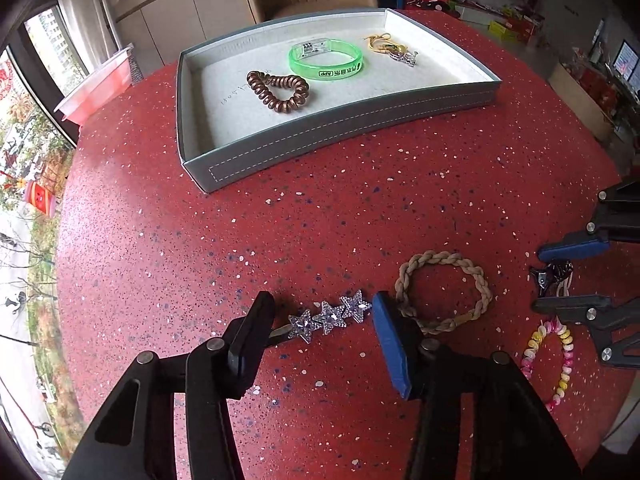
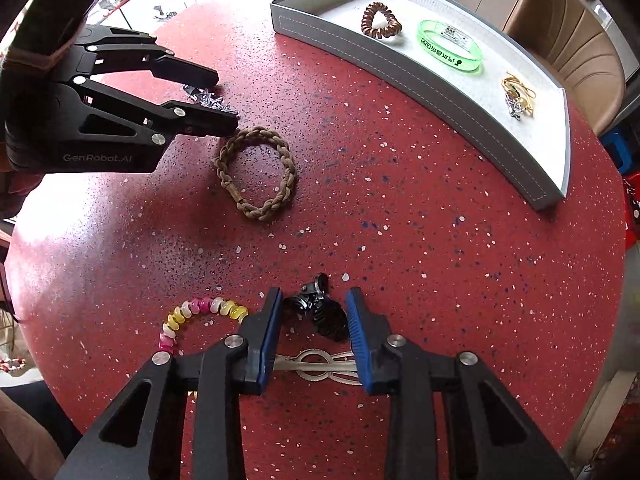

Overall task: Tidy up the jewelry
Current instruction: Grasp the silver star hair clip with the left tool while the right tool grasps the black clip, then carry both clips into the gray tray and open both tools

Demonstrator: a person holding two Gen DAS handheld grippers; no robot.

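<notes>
The left gripper [image 1: 320, 320] points down at the red speckled tabletop [image 1: 280, 220] with its jaws parted around a rhinestone star hair clip [image 1: 330, 315]. The clip lies between the fingers; the blue pad sits at the clip's star end, and the other finger stands clear of it, so nothing is clamped. Just beyond that blue pad lies a braided tan hair tie [image 1: 442, 292]. The right gripper [image 2: 310, 328] straddles a black hair clip [image 2: 320, 312] with a silver toothed clasp [image 2: 316, 366], its pads close on either side but not visibly pressing. A pink-and-yellow bead bracelet [image 2: 200, 312] lies beside its left finger. Far ahead of both, the grey tray [image 1: 340, 128] holds a brown coil tie [image 1: 278, 90], a green wristband [image 1: 326, 60] and a gold trinket [image 1: 394, 48].
</notes>
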